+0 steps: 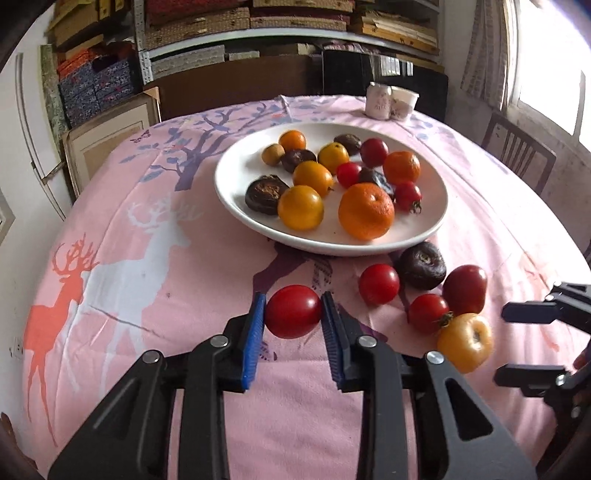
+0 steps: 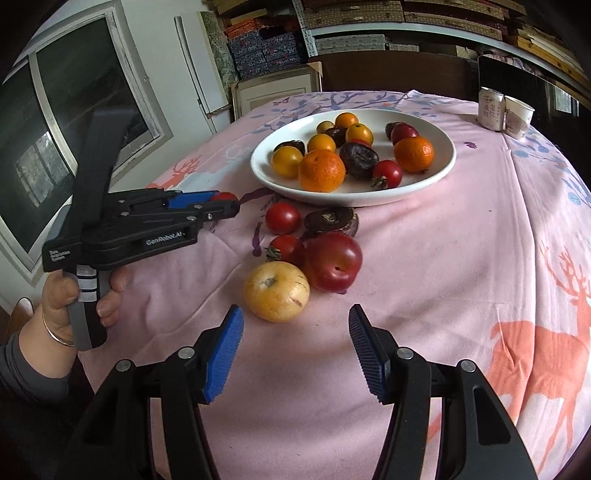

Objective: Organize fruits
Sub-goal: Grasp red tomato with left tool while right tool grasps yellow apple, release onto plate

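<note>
My left gripper (image 1: 293, 312) is shut on a red tomato (image 1: 293, 311) and holds it above the pink cloth, in front of the white plate (image 1: 236, 173). From the right wrist view the left gripper (image 2: 221, 205) shows at the left with the tomato (image 2: 222, 196) between its pads. My right gripper (image 2: 295, 332) is open and empty, just short of a yellow fruit (image 2: 276, 291) and a dark red plum (image 2: 332, 261). Two small tomatoes (image 2: 282, 218) and a dark fruit (image 2: 331, 220) lie beside the plate (image 2: 441, 162), which holds several oranges, tomatoes and dark fruits.
Two paper cups (image 2: 504, 112) stand at the table's far right. A wooden chair (image 1: 517, 155) stands beyond the table's right edge. Shelves with boxes (image 1: 258, 29) fill the back wall. The deer-print tablecloth (image 1: 110, 258) covers the round table.
</note>
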A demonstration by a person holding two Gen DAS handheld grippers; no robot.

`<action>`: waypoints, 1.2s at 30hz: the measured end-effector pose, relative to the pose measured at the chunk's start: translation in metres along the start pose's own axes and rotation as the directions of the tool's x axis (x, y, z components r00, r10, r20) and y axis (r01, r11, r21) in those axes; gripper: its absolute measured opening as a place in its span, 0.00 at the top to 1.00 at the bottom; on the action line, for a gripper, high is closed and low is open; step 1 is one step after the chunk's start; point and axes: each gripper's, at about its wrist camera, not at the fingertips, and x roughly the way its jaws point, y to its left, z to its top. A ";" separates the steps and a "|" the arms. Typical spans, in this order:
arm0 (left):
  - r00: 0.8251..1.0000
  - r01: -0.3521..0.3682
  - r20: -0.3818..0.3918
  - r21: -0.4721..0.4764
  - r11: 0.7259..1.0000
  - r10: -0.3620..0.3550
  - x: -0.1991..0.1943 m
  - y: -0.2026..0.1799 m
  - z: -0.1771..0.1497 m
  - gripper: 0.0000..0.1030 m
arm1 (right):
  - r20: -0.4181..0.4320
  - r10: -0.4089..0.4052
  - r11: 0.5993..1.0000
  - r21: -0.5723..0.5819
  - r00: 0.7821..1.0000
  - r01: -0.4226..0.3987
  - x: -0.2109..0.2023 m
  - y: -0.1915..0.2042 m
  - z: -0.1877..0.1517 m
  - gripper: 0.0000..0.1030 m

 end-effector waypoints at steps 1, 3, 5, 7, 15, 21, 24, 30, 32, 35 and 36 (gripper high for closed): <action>1.000 0.004 0.022 -0.018 1.000 -0.004 -0.009 0.003 -0.002 0.71 | -0.006 0.000 1.000 -0.011 1.000 0.000 0.004 0.005 0.001 0.42; 0.999 -0.001 0.049 -0.034 0.999 0.003 -0.023 0.005 -0.004 0.71 | -0.029 -0.001 1.000 -0.019 1.000 0.000 0.014 0.012 0.005 0.42; 0.998 -0.003 0.055 -0.032 0.999 0.005 -0.032 0.006 -0.006 0.71 | -0.048 -0.008 1.000 -0.011 0.999 0.007 0.026 0.015 0.010 0.42; 0.999 -0.014 0.051 -0.029 0.999 0.015 -0.034 0.006 -0.008 0.71 | -0.069 -0.020 1.000 -0.003 0.997 0.020 0.035 0.017 0.014 0.56; 0.999 0.001 0.052 -0.049 0.999 0.002 -0.035 0.010 -0.008 0.71 | 0.065 0.042 0.997 0.059 0.997 -0.046 -0.007 0.004 0.018 0.59; 0.998 0.020 0.066 -0.036 0.999 -0.017 -0.016 0.001 0.042 0.71 | 0.154 -0.017 0.991 0.135 0.988 -0.004 -0.032 -0.041 0.074 0.59; 0.998 0.016 0.059 -0.038 0.999 -0.014 0.007 -0.003 0.076 0.71 | 0.156 -0.041 0.988 0.155 0.987 0.017 -0.021 -0.056 0.112 0.59; 0.999 -0.031 0.016 -0.088 0.996 0.033 0.055 0.001 0.114 0.50 | 0.104 -0.031 0.973 0.232 0.994 0.007 0.023 -0.079 0.162 0.54; 0.999 -0.028 0.013 -0.144 0.989 0.031 0.060 0.010 0.116 0.44 | 0.088 -0.049 0.967 0.252 0.995 0.025 0.031 -0.083 0.167 0.51; 1.000 0.008 0.023 -0.171 0.985 -0.004 0.051 0.015 0.107 0.44 | 0.094 -0.051 0.968 0.248 0.994 0.027 0.026 -0.082 0.158 0.50; 1.000 -0.004 0.027 -0.151 0.989 0.008 0.046 0.013 0.102 0.44 | 0.093 -0.057 0.971 0.237 0.994 0.034 0.023 -0.080 0.151 0.50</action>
